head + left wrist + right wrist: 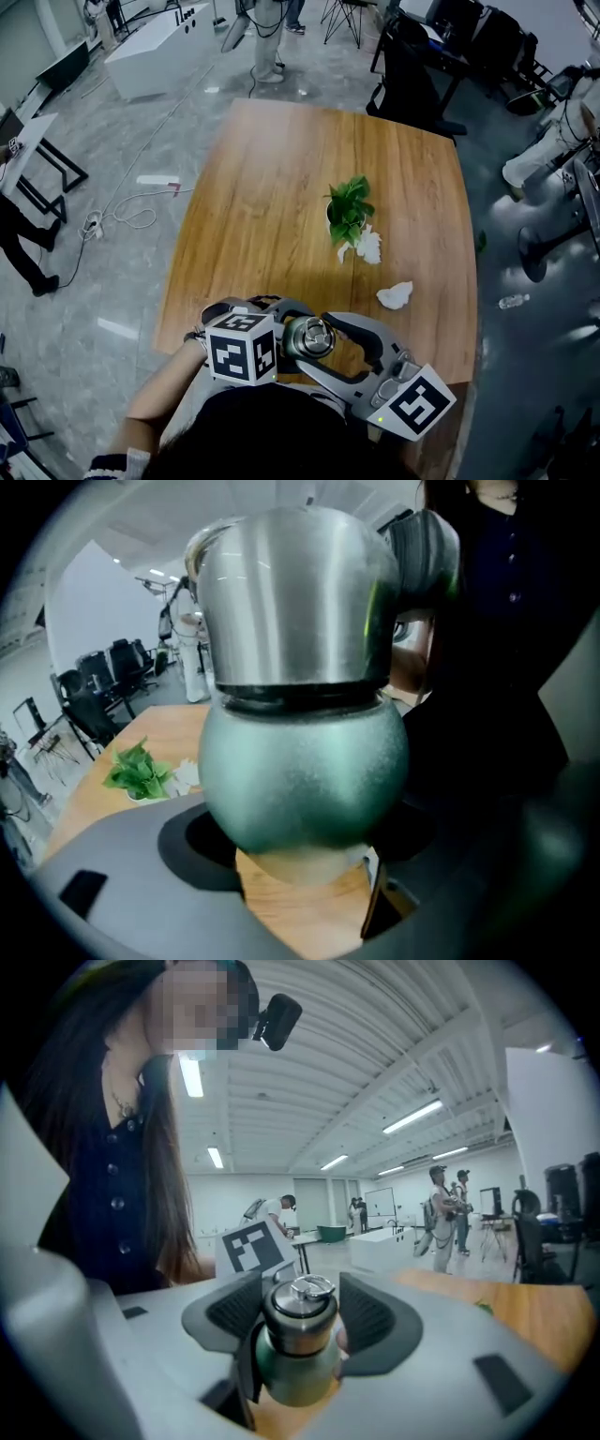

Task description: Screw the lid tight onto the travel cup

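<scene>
The travel cup has a green rounded body (305, 771) and a steel lid (291, 602) with a ring on top. In the head view it stands at the table's near edge, lid (309, 337) upward, between both grippers. My left gripper (286, 345) comes in from the left and is shut on the green body, which fills the left gripper view. My right gripper (328, 345) reaches in from the right. Its dark pads (234, 1312) sit against either side of the steel lid (298, 1312), shut on it. The cup's base is hidden.
On the wooden table (281, 187) a small potted plant (349, 211) stands mid-table with white crumpled paper (368, 246) beside it and another wad (396, 295) nearer the right edge. Cables lie on the floor at left; chairs and people stand beyond the table.
</scene>
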### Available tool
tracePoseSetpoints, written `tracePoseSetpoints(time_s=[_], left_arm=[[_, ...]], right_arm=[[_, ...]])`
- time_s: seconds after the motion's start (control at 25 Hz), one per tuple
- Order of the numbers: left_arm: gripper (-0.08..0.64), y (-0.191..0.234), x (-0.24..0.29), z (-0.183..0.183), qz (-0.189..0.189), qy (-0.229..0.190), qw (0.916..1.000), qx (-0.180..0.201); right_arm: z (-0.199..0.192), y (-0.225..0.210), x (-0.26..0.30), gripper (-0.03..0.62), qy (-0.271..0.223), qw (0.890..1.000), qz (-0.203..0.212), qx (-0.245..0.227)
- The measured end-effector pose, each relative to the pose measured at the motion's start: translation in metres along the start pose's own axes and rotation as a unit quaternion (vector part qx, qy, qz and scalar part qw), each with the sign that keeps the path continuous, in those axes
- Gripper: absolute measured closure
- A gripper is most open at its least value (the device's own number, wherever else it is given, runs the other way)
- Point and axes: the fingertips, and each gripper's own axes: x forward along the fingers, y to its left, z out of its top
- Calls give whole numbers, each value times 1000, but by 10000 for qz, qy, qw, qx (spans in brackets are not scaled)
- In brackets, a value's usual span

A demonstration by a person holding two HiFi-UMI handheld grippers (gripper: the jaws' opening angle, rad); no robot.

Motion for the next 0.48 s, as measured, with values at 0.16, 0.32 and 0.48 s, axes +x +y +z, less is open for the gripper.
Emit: tracePoseSetpoints(time_s=[0.16,0.32,0.48], left_arm=[[163,30,-1,-3,931,93,9941,-553],[163,40,-2,-6,1322,145,9878,-810],[163,12,-3,-5,352,4,9991,-220]], right_arm=[[-2,-21,5,329,-74,9967,-800,148],[0,-25,7,330,-116,9949,-985,170],[-2,-7,4,328,-15,9996,-226,138]])
